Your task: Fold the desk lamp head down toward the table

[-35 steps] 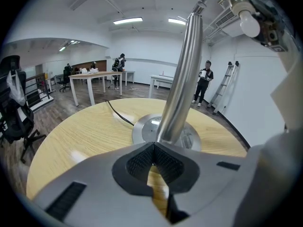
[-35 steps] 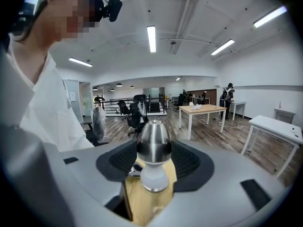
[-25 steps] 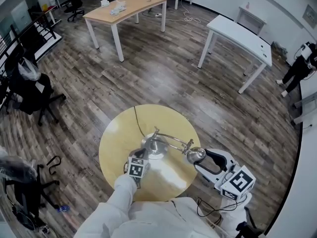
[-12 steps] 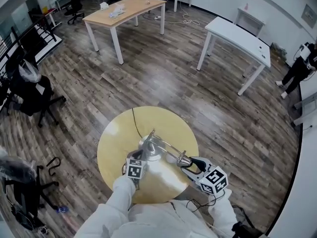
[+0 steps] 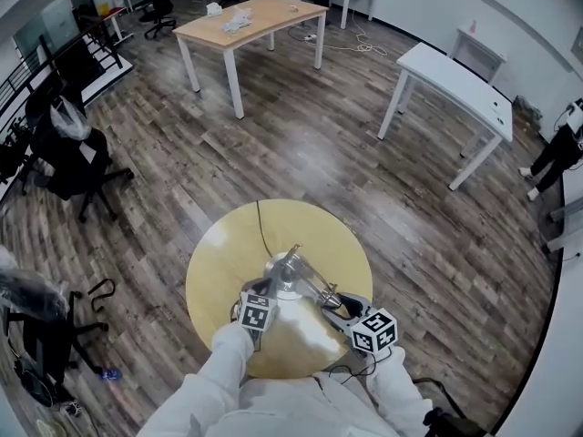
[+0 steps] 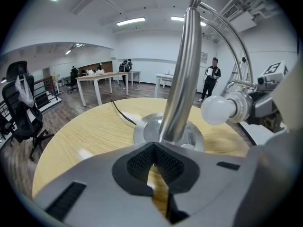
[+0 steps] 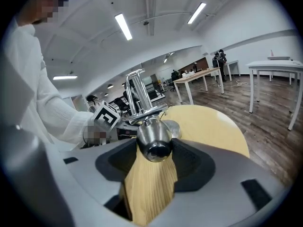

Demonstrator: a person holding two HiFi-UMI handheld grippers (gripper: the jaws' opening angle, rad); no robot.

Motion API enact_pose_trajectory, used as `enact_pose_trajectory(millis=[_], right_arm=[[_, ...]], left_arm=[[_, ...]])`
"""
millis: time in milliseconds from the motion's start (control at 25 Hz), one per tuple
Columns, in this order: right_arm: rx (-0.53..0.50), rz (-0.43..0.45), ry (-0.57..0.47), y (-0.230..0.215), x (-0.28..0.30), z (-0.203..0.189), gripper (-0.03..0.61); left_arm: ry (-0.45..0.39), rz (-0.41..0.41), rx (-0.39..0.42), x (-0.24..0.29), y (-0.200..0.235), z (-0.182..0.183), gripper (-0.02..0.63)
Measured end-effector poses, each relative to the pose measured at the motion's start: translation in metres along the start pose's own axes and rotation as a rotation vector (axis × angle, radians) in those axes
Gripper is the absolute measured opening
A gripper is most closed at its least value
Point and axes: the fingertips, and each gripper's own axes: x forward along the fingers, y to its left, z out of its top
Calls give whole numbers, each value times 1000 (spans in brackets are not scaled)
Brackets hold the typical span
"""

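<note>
Right gripper pinches the lamp head, jaws clamped on the chrome socket from both sides, low over the round wooden table. Our left gripper has its jaws pressed together on nothing, just in front of the lamp base. We judge the fold well along, since the bulb hangs near the tabletop. Next we need a gentle downward push on the head while the left steadies the base.

Desk lamp on round table, head right of base, seemingly near the tabletop.
</note>
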Motion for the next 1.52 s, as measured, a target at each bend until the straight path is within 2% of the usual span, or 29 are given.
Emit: enact_pose_trajectory(millis=[360,960,1360,1440,1520], right_arm=[[20,22,8,-3,23,-3,222],[34,17,-5,-3,27,-2,227],[53,-39,2,-7,16,-8,230],[61,-73,-6,-11,4,-8,230],[63,-125,-32,-13,-10,-5,230]], left_arm=[[-13,2,-20,2,5,0,3],[-31,-17,-12,2,6,2,3],[-38,-39,-4,0,8,-1,3],[-34,-40,6,-1,9,-2,3],[-35,-7,21,-8,13,1,3]])
